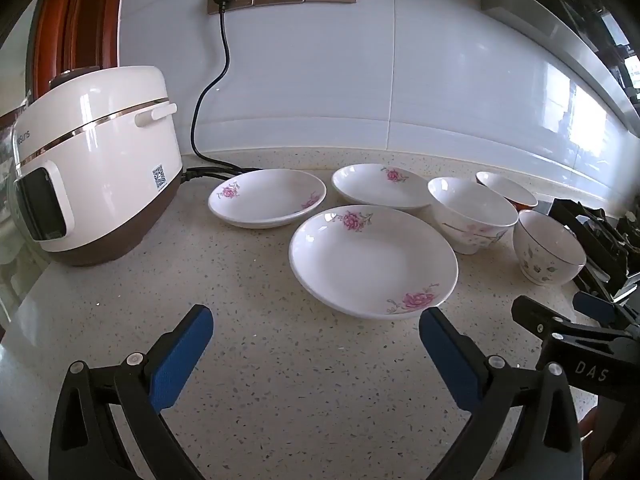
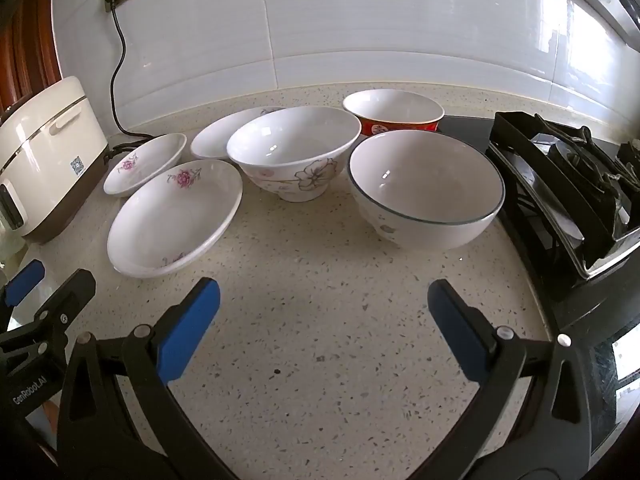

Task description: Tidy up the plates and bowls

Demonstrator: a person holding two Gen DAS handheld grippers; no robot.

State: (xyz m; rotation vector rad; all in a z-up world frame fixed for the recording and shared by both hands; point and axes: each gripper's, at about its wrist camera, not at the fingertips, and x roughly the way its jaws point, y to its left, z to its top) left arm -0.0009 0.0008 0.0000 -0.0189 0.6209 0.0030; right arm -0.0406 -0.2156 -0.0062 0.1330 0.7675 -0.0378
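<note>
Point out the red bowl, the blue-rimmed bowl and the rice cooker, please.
red bowl point(image 2: 400, 124): right wrist view, on its red outer wall.
blue-rimmed bowl point(image 2: 424, 184): right wrist view, on its inner wall.
rice cooker point(image 1: 100, 152): left wrist view, on its white side.

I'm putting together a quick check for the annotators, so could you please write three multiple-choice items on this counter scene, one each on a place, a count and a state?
1. Where does the rice cooker stand relative to the dishes?
A. at their left end
B. between the bowls
C. on the stove

2. How many rose-patterned plates are on the counter?
A. one
B. three
C. five

3. What state is the right gripper in?
A. shut on a bowl
B. open, holding nothing
C. shut on a plate

Answers:
1 A: it stands left of the far-left plate.
2 B: that one, the back plate and the nearest plate.
3 B: its jaws stand wide apart over bare counter.
</note>
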